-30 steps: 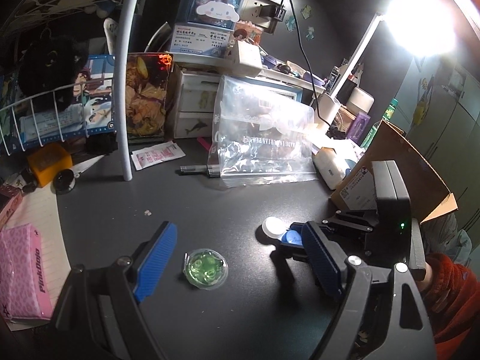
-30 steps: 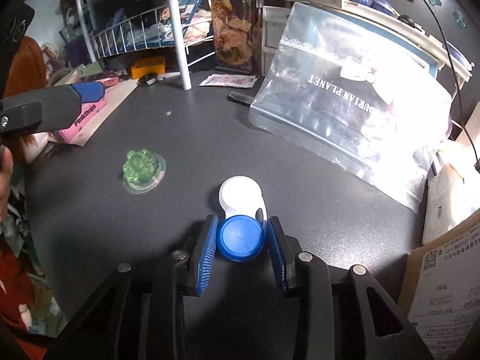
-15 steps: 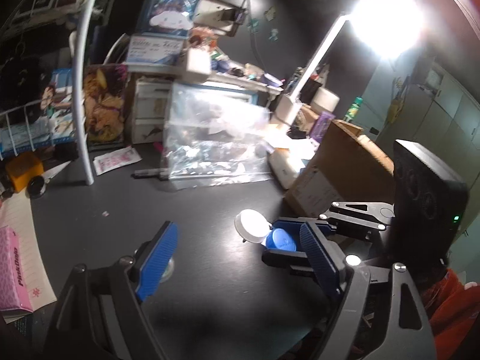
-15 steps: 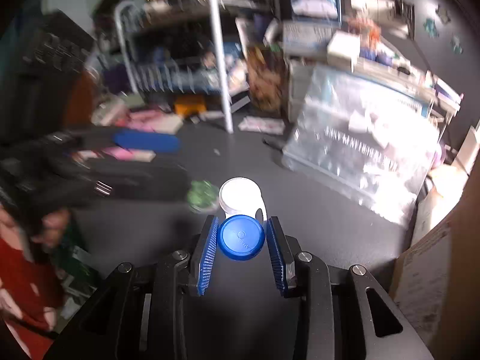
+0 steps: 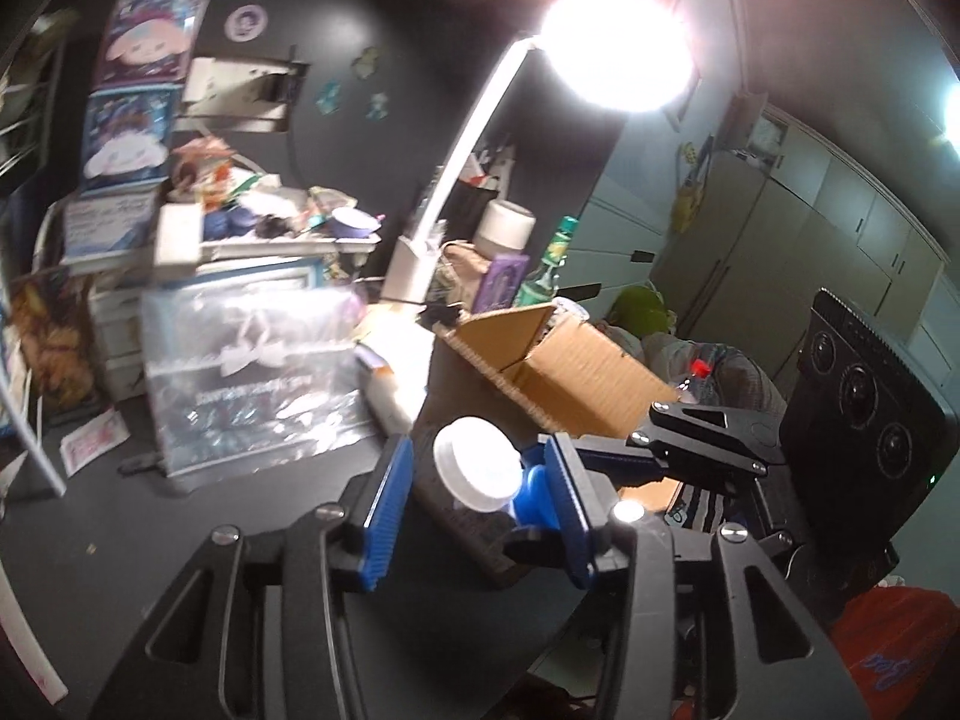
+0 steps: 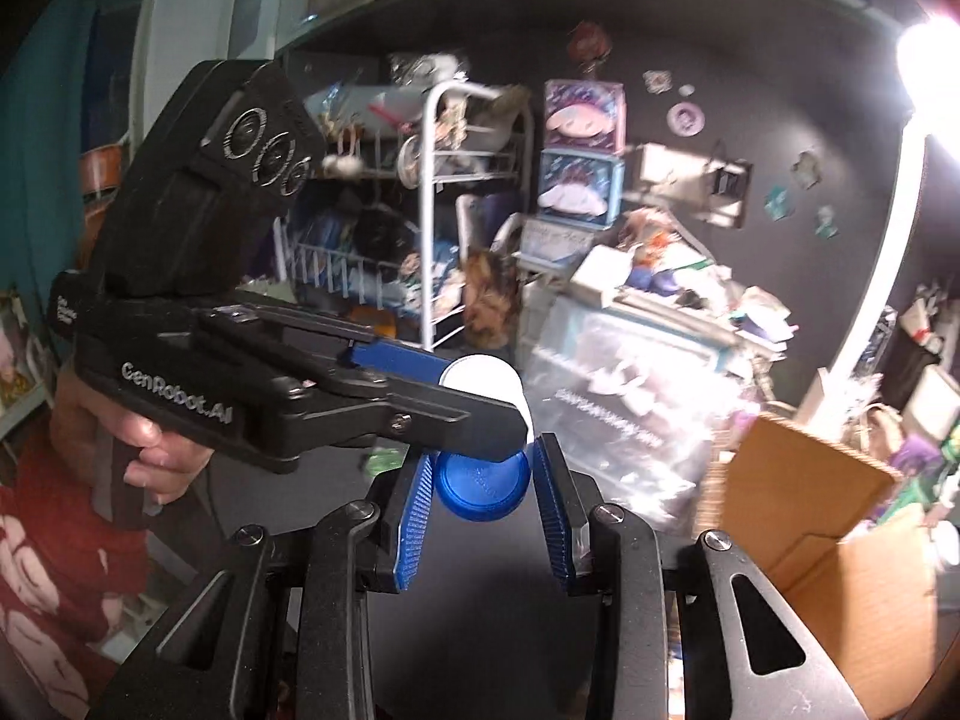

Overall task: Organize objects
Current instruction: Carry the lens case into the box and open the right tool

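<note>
Both tools lifted above desk [image 5: 198,516], meeting over it. Right tool [image 6: 487,498] narrowed onto blue cap [image 6: 483,487] of twin lens case; white cap [image 6: 483,381] sticks out ahead. Left tool [image 5: 474,501] jaws just been closing, now abt white cap [image 5: 474,471]; pad contact unclear. Cardboard box [image 5: 576,372] just behind, clear zip bag [image 5: 252,378] further left.

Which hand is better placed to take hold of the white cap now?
Left. The left gripper has its jaws around the white cap; they have just been closing, and the cap is not yet clearly pinched. The right gripper is already shut on the blue cap.
</note>
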A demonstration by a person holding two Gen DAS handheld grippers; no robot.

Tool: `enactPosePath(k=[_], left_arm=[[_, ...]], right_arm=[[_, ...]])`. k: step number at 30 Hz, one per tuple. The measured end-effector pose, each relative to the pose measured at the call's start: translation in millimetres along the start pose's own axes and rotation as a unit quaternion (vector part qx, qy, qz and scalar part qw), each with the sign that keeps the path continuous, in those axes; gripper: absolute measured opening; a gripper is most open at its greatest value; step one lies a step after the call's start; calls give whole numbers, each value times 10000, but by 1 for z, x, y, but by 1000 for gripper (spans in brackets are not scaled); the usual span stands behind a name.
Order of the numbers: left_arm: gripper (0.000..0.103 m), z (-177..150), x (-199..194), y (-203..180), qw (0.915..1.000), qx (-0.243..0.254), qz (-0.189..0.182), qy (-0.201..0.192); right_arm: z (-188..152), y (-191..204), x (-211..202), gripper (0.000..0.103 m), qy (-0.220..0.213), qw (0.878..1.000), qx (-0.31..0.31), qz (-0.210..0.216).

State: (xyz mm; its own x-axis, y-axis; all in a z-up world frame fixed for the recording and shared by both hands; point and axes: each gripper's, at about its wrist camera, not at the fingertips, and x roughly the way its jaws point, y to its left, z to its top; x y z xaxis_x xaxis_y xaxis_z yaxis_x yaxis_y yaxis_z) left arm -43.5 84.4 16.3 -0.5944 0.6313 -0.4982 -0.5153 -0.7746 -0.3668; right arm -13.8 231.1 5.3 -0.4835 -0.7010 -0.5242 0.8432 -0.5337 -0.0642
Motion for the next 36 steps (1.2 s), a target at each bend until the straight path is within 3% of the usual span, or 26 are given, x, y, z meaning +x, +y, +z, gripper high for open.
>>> enactPosePath(k=[4, 10, 21, 23, 25, 28, 36], left_arm=[[31, 22, 27, -20, 9995, 174, -241, 132], [26, 46, 68, -43, 9983, 305, -374, 314], [24, 55, 115, -54, 9954, 369, -405, 781], [34, 54, 115, -54, 9954, 367, -374, 797], [67, 55, 107, -54, 9965, 376, -321, 667], [72, 56, 88, -52, 9976, 410, -321, 460], [78, 54, 25, -29, 9984, 403, 376, -87]], right_arm=[[-1, -23, -17, 29, -51, 9997, 40, -241], [-7, -68, -35, 29, 22, 9984, 375, -432], [-26, -125, -38, 29, 412, 9936, 985, -377], [-27, -127, -37, 29, 466, 9931, 1003, -376], [-29, -128, -35, 31, 507, 9922, 1055, -433], [-30, -132, -33, 40, 544, 9909, 1119, -509], [-23, -126, -32, 40, 500, 9911, 1107, -547]])
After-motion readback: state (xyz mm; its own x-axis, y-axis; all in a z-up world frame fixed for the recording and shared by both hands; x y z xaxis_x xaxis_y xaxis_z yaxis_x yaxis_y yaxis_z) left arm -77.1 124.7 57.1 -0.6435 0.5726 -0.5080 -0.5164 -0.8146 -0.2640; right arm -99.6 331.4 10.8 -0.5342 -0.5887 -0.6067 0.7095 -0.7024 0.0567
